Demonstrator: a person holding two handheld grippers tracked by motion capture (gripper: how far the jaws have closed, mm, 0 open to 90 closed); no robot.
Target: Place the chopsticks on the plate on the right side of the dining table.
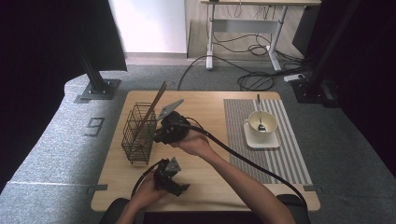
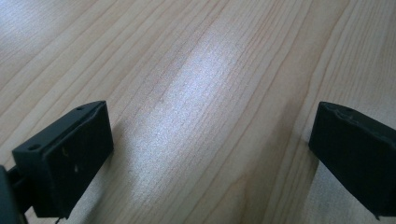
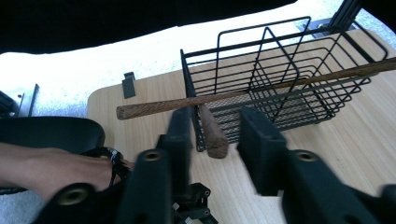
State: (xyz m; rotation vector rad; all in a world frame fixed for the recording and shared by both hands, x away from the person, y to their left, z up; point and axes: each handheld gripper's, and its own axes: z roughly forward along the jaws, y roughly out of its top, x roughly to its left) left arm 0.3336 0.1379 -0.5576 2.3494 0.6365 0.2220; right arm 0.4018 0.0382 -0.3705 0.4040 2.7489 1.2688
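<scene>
Right gripper view: right hand-held gripper [image 3: 215,135] straddles one wooden chopstick [image 3: 212,130], pads not yet pressing; stiff, light, slippery, best pinched near its thick end. Left hand-held gripper [image 2: 210,154] gapes, holding nothing.

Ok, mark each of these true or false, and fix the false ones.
1. The wire basket stands on the striped mat. False: the wire basket stands on the bare table, and the striped mat bears the saucer and cup.
2. A spoon stands in the cup. True: the spoon rises out of it.
3. The left gripper holds a wooden stick. False: the left gripper is open over bare wood.
4. A wooden stick's end lies between the right gripper's jaws. True: the stick end sits inside the right gripper, with a gap to one jaw.
</scene>
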